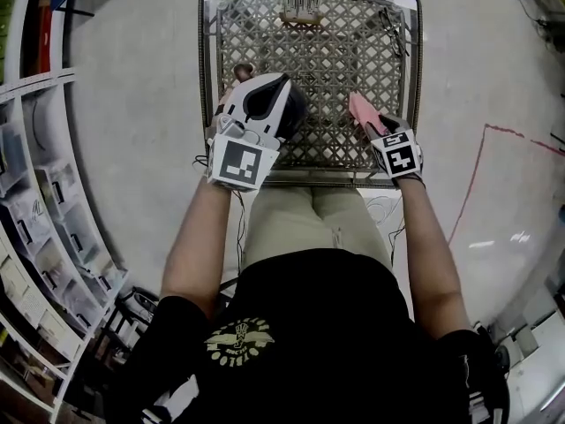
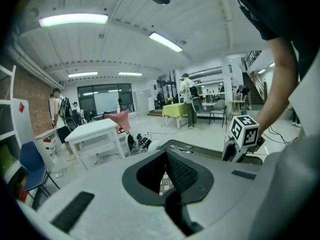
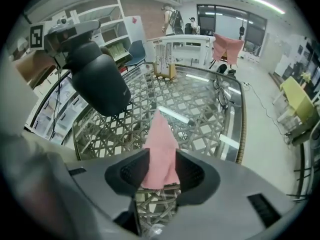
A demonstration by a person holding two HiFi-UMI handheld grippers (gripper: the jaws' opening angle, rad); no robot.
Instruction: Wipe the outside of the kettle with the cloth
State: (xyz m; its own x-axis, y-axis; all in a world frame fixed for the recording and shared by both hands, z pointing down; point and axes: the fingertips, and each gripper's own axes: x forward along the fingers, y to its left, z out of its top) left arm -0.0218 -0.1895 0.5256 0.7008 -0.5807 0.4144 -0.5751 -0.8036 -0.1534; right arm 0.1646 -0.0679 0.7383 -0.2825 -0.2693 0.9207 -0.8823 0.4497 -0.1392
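A black kettle (image 1: pixel 290 113) (image 3: pixel 100 81) hangs in the air above the left part of the wicker table (image 1: pixel 327 60). My left gripper (image 1: pixel 256 104) (image 2: pixel 167 176) holds it from above, jaws closed; its own view does not show the kettle. A pink cloth (image 1: pixel 362 111) (image 3: pixel 161 144) lies between the jaws of my right gripper (image 1: pixel 378 131) (image 3: pixel 162 171), low over the table's near right side. Those jaws stand apart, and the cloth sits loose in the gap with its tip pointing forward. The kettle is to the cloth's left, not touching it.
The glass-topped lattice table (image 3: pixel 200 109) carries a small wooden rack (image 1: pixel 300 7) at its far edge and a dark cable (image 3: pixel 220 91) on the right. Shelves (image 1: pixel 44 210) line the left. A red tape line (image 1: pixel 477 175) marks the floor at right. People stand far off in the room.
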